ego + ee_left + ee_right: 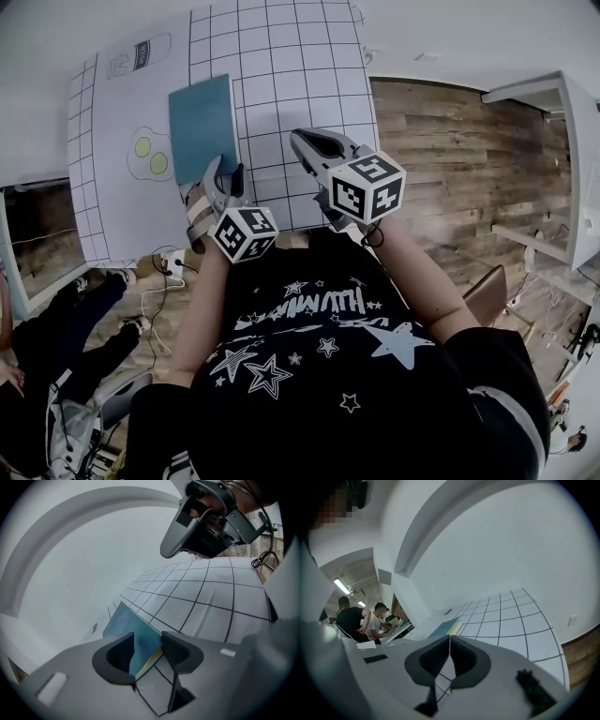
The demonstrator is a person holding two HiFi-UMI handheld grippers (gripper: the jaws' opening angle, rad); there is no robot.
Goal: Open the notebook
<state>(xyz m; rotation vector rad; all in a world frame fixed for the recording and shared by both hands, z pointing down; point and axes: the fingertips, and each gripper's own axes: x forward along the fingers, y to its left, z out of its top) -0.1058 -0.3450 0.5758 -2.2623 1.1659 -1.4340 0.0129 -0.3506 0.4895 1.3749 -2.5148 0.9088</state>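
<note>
Two left gripper jaws stand apart astride the notebook corner.

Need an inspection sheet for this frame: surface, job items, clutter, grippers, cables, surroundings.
surface: white grid mat, lying flat.
job's things: teal notebook, closed, flat on the mat.
clutter: nothing seen; can and eggs are prints on the mat.
grippers: left gripper open, notebook's near corner between its jaws; right gripper shut, empty, over the mat right of the notebook.
cables: white cables on the floor at left; black cord at the right gripper.
surroundings: wood floor, white shelf, people at a desk.
</note>
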